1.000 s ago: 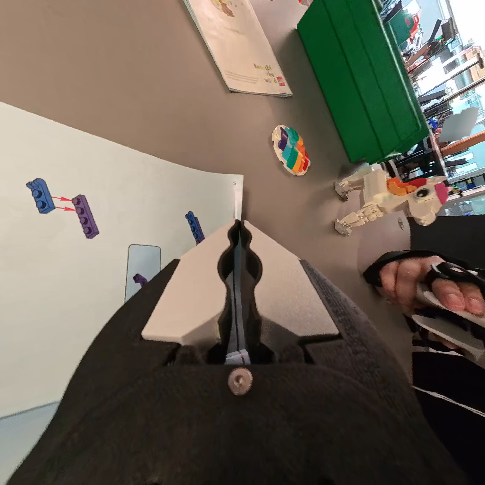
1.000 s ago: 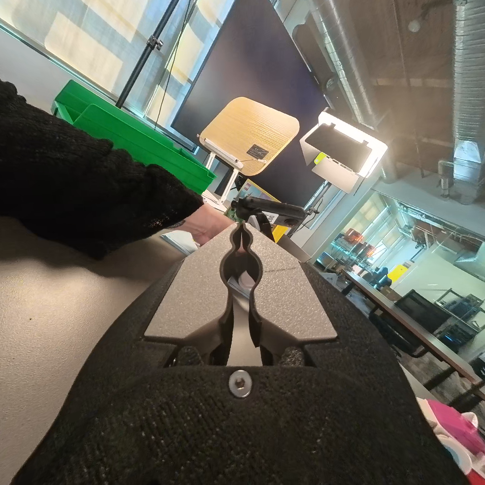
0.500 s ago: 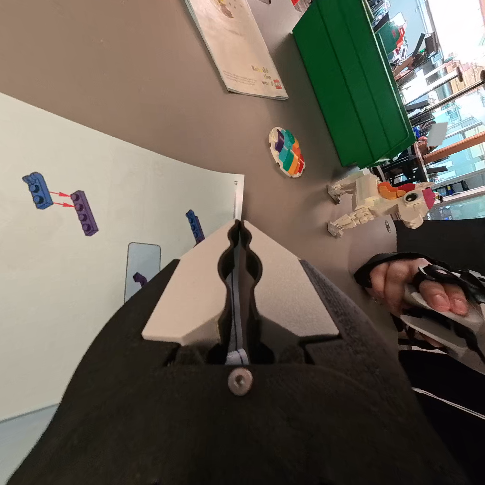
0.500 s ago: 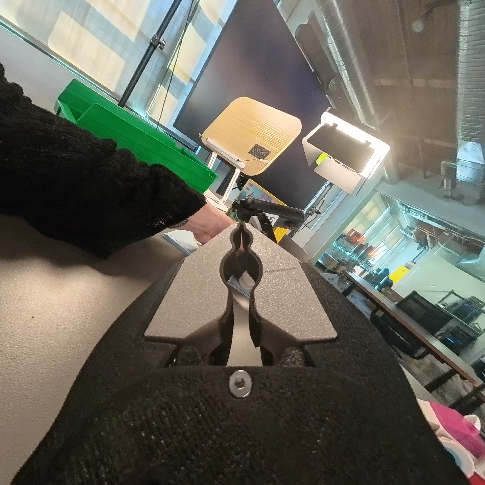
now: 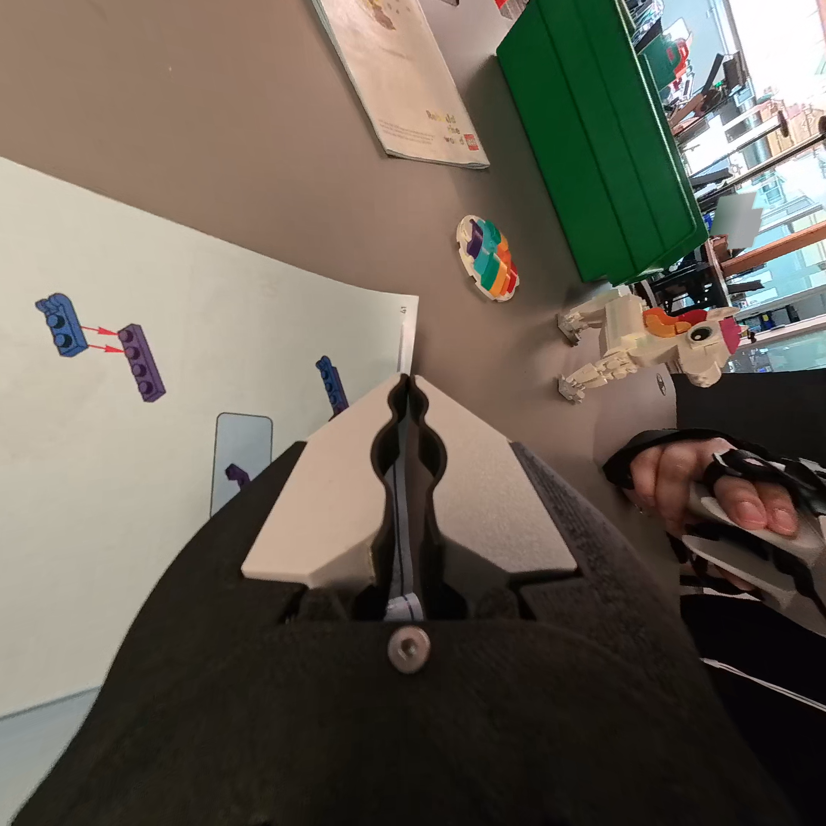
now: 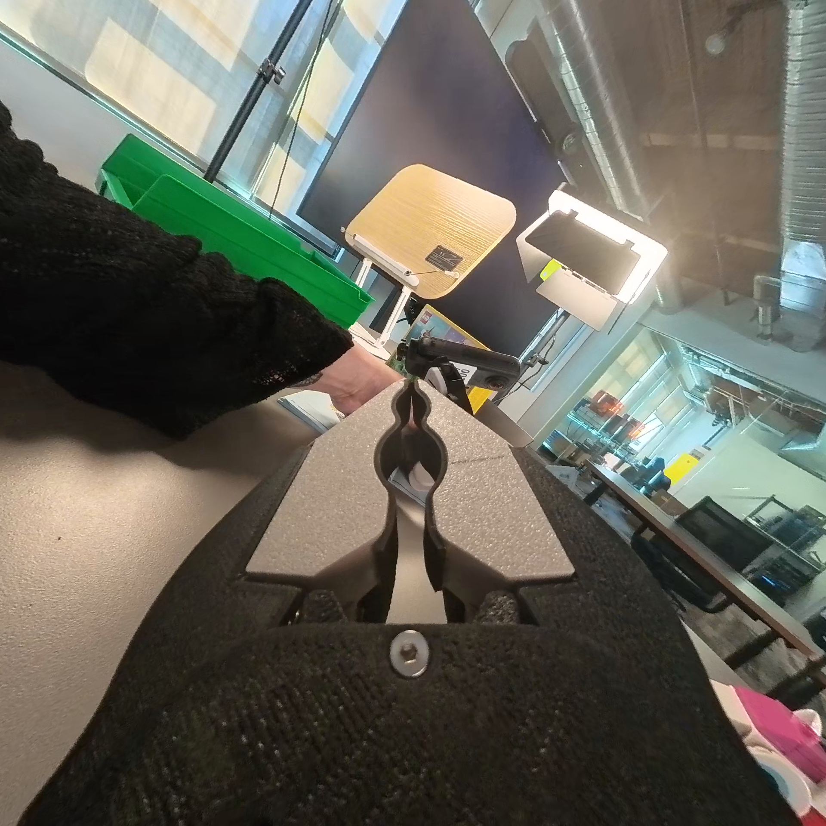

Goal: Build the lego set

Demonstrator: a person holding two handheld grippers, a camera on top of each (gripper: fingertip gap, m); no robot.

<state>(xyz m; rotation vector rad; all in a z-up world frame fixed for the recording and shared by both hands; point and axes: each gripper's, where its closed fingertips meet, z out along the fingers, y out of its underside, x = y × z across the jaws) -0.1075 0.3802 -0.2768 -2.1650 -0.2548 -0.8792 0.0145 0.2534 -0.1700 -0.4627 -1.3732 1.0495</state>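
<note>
My left gripper [image 5: 409, 377] is shut on the edge of an open instruction page [image 5: 179, 290], and a strip of the page shows between its fingers. A white lego unicorn [image 5: 634, 344] with an orange mane and pink horn stands on the grey table to the right. A round white plate with rainbow bricks [image 5: 489, 259] lies beyond it. My right gripper [image 6: 410, 384] is shut with nothing held, low over the table and pointing toward the hand on the other gripper. It shows in the left wrist view only as a hand-held handle [image 5: 760, 536].
A green bin [image 5: 594, 134] stands at the table's far right and also shows in the right wrist view [image 6: 232, 232]. A closed booklet [image 5: 402, 80] lies at the back. A black sleeve [image 6: 134, 290] crosses the table. Pink and white pieces [image 6: 777, 724] sit at the lower right. There is about 20 centimeters between the tips of the two grippers. The white lego unicorn [image 5: 634, 344] is about 20 centimeters from both grippers' fingertips.
Both views have shifted only slightly. The left gripper stays shut on the page and the right gripper stays shut.
</note>
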